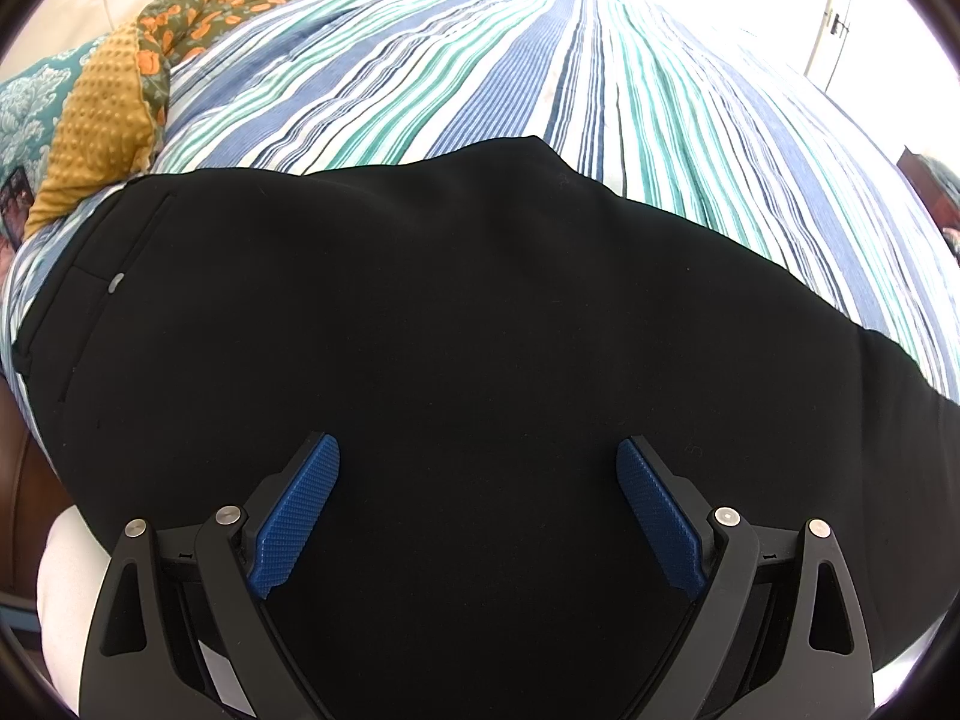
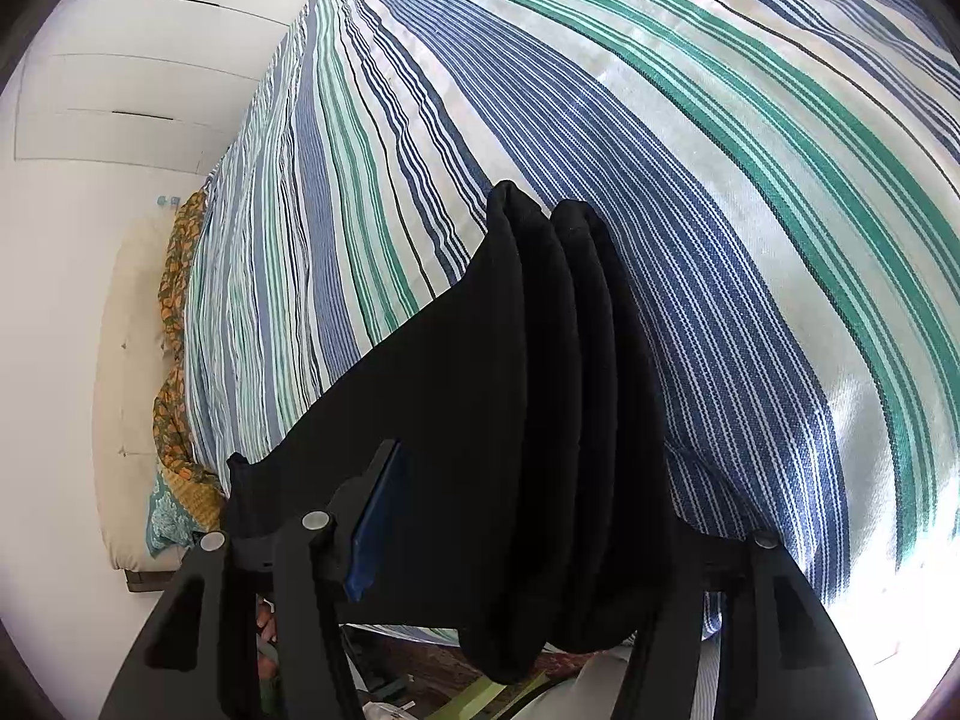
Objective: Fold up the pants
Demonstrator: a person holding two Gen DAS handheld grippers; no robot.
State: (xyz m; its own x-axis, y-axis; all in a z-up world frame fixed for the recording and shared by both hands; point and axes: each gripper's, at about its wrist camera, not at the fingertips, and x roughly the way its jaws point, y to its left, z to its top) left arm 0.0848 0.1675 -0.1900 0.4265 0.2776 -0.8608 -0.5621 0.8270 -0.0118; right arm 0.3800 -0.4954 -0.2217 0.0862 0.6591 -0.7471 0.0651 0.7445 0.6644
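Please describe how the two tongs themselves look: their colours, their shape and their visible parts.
Both are made of matte black plastic. The left tongs have two angular black fingers, each lined with a blue pad of fine diamond texture. Round silver pins sit at the joints, and the outer links have triangular cut-outs. The right tongs show the same build; only one blue pad shows there. No cables, sleeves or clear markings are visible.

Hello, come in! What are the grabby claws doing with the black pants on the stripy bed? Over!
Left gripper open above the black pants. Right gripper part open, bunched pant folds between its jaws. Pants on striped bedspread. Nothing in the way.
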